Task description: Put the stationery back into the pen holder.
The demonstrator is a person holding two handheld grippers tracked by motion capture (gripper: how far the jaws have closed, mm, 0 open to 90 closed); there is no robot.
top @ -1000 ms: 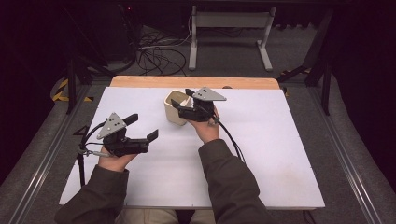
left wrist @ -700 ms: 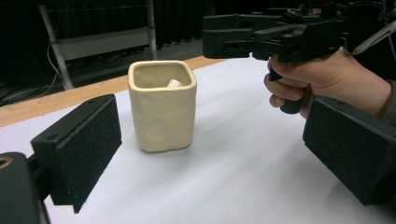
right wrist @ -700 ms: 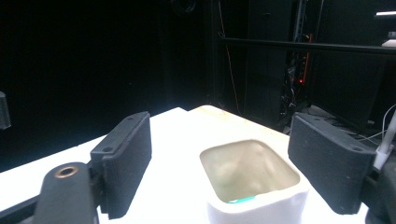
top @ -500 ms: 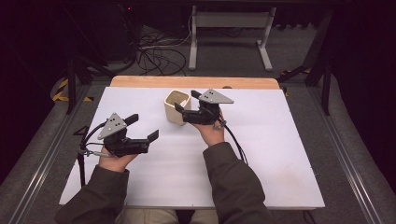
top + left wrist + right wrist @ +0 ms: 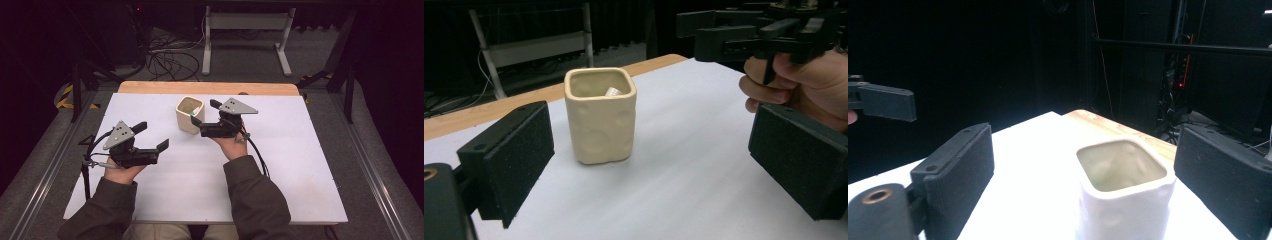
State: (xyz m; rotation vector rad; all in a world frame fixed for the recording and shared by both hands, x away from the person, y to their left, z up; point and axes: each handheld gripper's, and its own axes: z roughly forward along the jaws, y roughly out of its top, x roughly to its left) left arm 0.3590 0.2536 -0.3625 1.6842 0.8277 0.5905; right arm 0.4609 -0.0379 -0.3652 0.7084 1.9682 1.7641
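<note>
A cream square cup [image 5: 189, 114] stands upright on the white table top [image 5: 280, 170] near its far edge. In the left gripper view the cup [image 5: 600, 117] holds a small pale thing [image 5: 613, 91] that peeks over the rim. My right gripper [image 5: 204, 113] sits just right of the cup and points at it. Its jaws have just been opening, and no pad touches the cup [image 5: 1123, 200], which stands just ahead of the right gripper [image 5: 1085, 145]. My left gripper [image 5: 152, 136] hovers open and empty at the front left, aimed at the cup from farther off.
A wooden strip [image 5: 210, 88] runs along the table's far edge. Beyond it stand a metal frame [image 5: 245, 30] and loose cables [image 5: 170, 60] on the floor. The right hand and gripper [image 5: 744, 35] cross the top right of the left gripper view.
The right gripper has drawn back to the right, away from the cup's rim, and its jaws have spread wider. The left gripper has stayed where it was.
</note>
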